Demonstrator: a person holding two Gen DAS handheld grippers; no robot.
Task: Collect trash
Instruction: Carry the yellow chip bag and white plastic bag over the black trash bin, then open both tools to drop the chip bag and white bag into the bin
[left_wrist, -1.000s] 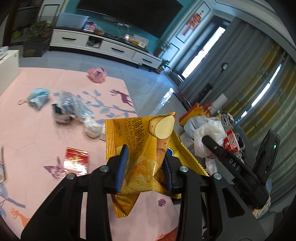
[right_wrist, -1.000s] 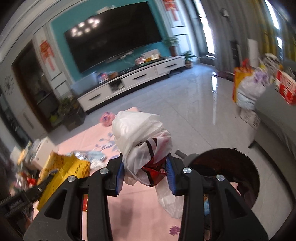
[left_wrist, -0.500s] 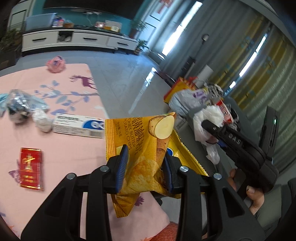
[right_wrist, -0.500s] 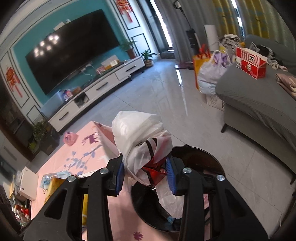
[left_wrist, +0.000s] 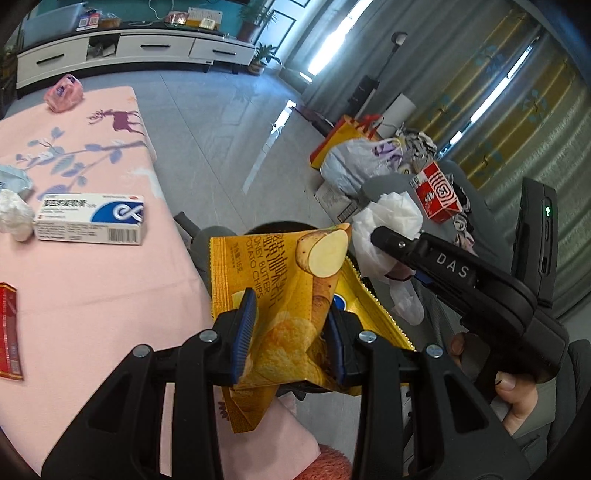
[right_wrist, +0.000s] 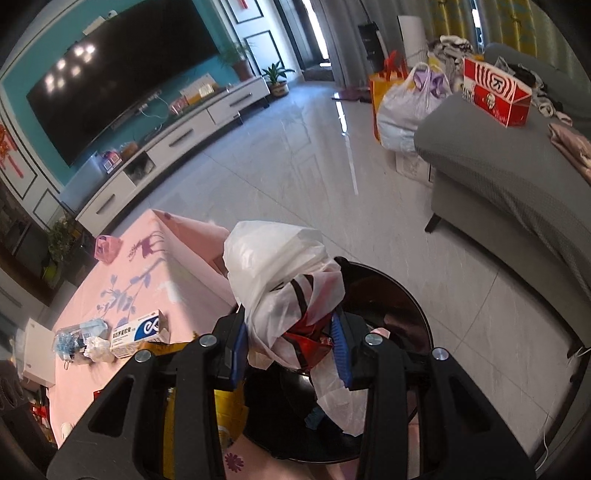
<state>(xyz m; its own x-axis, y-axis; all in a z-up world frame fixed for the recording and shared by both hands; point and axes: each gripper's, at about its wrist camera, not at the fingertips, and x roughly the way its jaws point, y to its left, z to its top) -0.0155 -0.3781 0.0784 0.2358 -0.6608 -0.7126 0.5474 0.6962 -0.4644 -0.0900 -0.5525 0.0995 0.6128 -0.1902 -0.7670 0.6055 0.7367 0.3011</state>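
Note:
My left gripper is shut on a yellow potato chip bag, held past the edge of the pink table. My right gripper is shut on a crumpled white plastic bag with red wrapping inside. That bundle hangs over a black round bin on the floor beside the table. In the left wrist view the right gripper shows at right, still clamping the white plastic bag, with a person's hand on its handle. The yellow chip bag peeks out at lower left in the right wrist view.
On the table lie a white and blue medicine box, a crumpled tissue, a red packet and a pink pouch. A grey sofa with a red box stands at right. Full bags sit on the grey tiled floor.
Both grippers swung right and down away from the table's middle, keeping their loads. The black bin has come under the right gripper, and the left now hangs past the table's edge.

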